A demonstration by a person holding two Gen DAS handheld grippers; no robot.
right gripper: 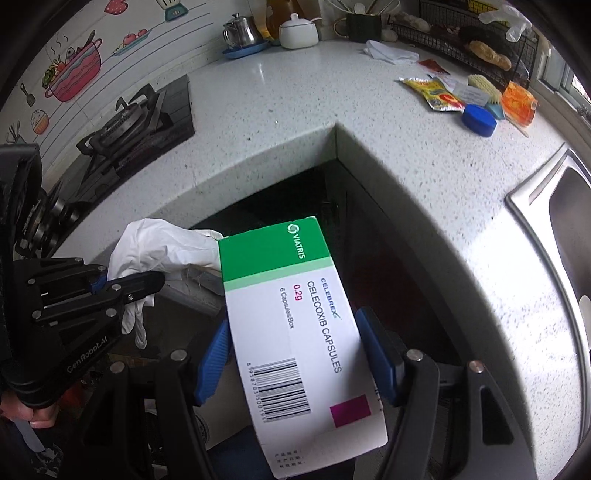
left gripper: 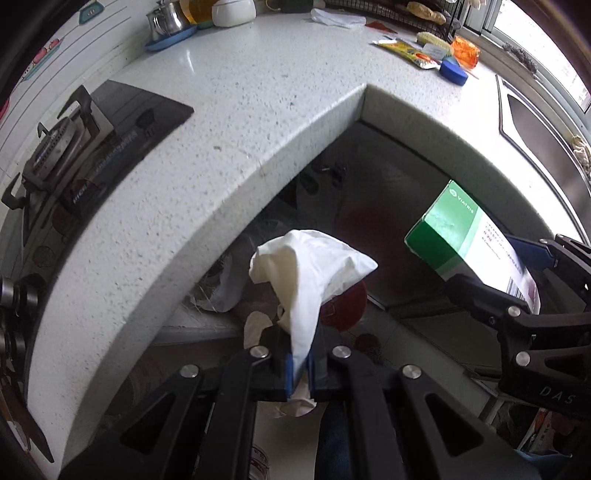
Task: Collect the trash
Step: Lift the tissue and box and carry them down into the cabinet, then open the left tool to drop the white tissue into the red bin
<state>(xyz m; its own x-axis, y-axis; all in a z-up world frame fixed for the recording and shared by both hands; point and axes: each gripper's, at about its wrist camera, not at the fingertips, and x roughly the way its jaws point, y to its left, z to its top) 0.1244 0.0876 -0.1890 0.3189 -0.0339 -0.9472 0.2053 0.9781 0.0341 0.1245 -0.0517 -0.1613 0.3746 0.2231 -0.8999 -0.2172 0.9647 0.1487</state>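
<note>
White glove [left gripper: 310,273] pinched in the left claw [left gripper: 300,373], blue pads [left gripper: 290,373] squeezed tight on its thin end, the puffy part sticking up past the tips. Same white glove [right gripper: 162,247] seen from the other side, bunched above the left claw [right gripper: 129,286], floppy bits hanging under it.

Medicine box [right gripper: 295,325] gripped in the right claw [right gripper: 295,362], one blue pad [right gripper: 214,362] on each long side. Green end pointing away from the claw, white end with the barcode close in. Box tilted a little. From the left camera, medicine box [left gripper: 465,243] off to the right, held in the right claw [left gripper: 509,273].

Both claws held off the worktop [left gripper: 221,122], in the dark corner gap in front of its edge. Something round and dark red [left gripper: 347,306] just behind the glove, below the left claw tips; hard to tell what.

Far ahead of the right claw, on the worktop [right gripper: 295,122]: yellow wrapper [right gripper: 436,94], blue lid [right gripper: 479,120], orange packet [right gripper: 519,101], scrub brush [right gripper: 484,86], another white glove [right gripper: 391,51]. Ahead and left: stove burner [right gripper: 125,125], small metal pot [right gripper: 240,31] on a blue dish [right gripper: 245,50], white jar [right gripper: 298,33]. Off to the right: metal sink [right gripper: 554,206].
</note>
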